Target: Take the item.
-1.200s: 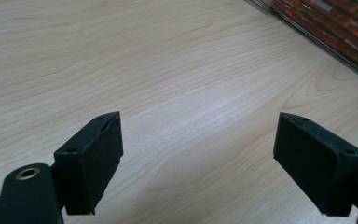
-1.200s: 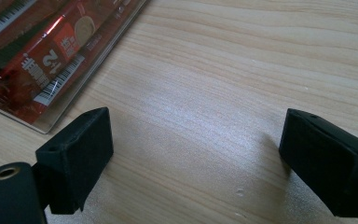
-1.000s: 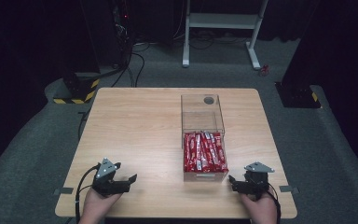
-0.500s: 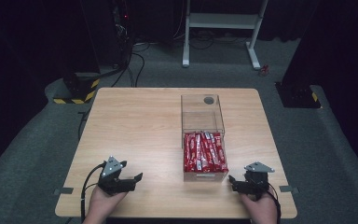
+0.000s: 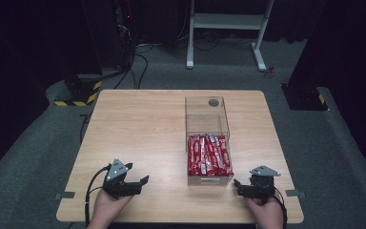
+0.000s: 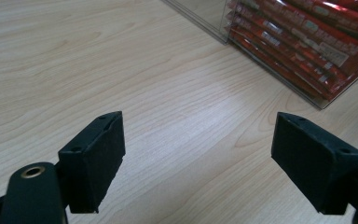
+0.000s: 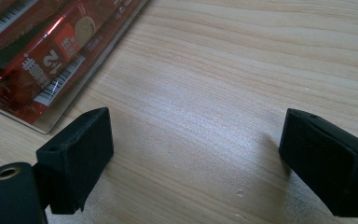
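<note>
A clear plastic box [image 5: 208,125] stands on the wooden table [image 5: 138,133], right of centre. Its near half holds several red snack packets [image 5: 208,155]; its far half is empty. My left gripper [image 5: 140,183] rests near the table's front left, open, jaws pointing right toward the box. Through its own view the packets [image 6: 307,42] lie ahead at the upper right. My right gripper [image 5: 237,186] sits at the front right, just off the box's near right corner, open with nothing between the jaws. The packets [image 7: 42,51] show at the upper left in the right gripper view.
The box's far end carries a round dark hole [image 5: 213,102]. Beyond the table stand a white metal frame [image 5: 228,24] and black stands with yellow-black striped bases [image 5: 81,93]. Bare table surface stretches across the left and centre.
My left gripper has shifted slightly to the right and nearer the front edge. The right gripper has stayed where it was.
</note>
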Demonstrator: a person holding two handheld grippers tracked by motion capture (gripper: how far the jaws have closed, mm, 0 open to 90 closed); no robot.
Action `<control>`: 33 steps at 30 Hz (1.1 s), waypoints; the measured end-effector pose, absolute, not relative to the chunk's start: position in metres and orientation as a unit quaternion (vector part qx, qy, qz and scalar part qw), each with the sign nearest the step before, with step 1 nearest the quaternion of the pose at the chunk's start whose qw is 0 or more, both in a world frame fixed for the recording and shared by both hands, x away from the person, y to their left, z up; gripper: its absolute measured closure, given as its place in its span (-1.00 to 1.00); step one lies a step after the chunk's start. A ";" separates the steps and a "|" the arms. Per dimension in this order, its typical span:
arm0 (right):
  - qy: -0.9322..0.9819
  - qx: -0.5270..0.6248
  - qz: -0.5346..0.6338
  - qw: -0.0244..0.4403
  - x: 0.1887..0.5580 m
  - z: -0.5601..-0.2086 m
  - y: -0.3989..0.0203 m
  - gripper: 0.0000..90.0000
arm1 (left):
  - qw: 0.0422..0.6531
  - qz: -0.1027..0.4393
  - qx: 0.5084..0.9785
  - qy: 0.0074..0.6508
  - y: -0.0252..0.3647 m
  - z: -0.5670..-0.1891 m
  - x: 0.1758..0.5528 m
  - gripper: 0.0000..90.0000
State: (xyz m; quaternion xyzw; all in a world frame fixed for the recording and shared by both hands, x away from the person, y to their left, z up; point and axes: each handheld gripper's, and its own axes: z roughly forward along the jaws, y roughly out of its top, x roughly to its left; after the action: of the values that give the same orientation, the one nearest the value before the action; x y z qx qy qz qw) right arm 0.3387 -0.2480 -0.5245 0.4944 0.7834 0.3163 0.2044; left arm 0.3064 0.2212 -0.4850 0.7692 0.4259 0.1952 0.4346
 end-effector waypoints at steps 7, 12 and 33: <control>0.783 0.494 0.316 0.204 0.339 -0.524 -0.248 -0.79 | 0.444 0.198 0.769 0.415 0.213 -0.477 0.306 -0.60; 0.784 0.494 0.316 0.205 0.339 -0.525 -0.248 -0.79 | 0.454 0.192 0.765 0.413 0.206 -0.473 0.307 -0.59; 0.786 0.490 0.316 0.206 0.339 -0.525 -0.248 -0.79 | 0.480 0.183 0.771 0.377 0.164 -0.452 0.313 -0.56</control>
State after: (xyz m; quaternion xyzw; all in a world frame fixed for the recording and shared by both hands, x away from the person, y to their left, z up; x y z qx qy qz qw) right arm 0.3394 -0.2484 -0.5247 0.4904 0.7856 0.3161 0.2060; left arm 0.3131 0.1642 -0.4521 0.7707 0.3765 0.1831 0.4803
